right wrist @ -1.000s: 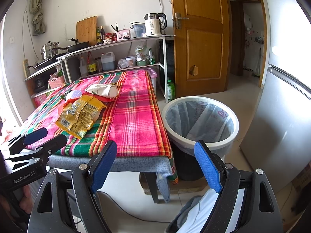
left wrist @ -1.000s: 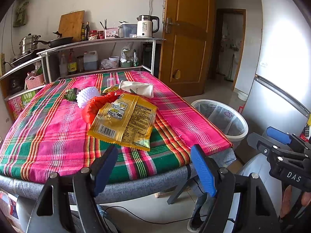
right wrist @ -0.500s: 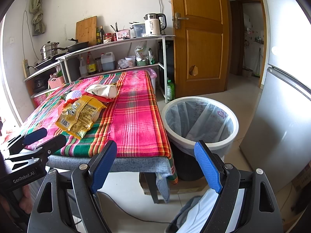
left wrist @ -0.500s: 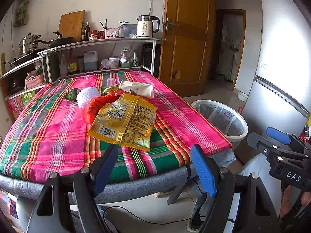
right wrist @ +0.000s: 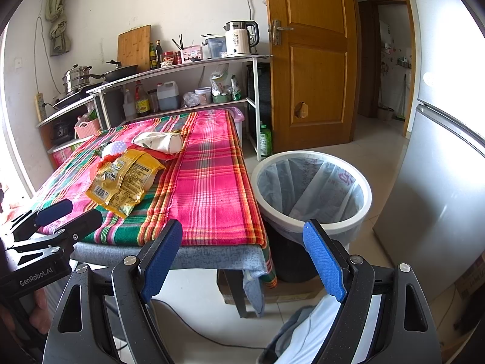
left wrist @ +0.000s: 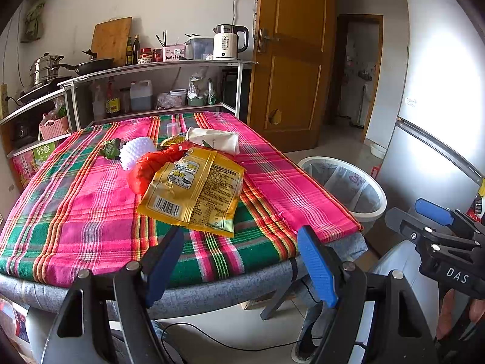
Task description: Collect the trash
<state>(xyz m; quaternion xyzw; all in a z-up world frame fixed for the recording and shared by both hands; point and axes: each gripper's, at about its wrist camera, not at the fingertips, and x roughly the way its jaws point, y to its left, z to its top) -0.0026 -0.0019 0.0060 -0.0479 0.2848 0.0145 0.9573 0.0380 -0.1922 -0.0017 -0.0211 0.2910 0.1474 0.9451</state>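
With your left gripper spread wide, pinch the light, crinkly, slippery yellow wrapper by its near edge.

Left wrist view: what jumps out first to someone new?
The bright pink-and-green plaid tablecloth fills the frame, with a yellow snack bag lying flat near its front edge, partly over a crumpled red wrapper. To the right of the table, on the floor, stands a white bin with a clear liner. The left tongs hang open in front of the table edge, holding nothing.
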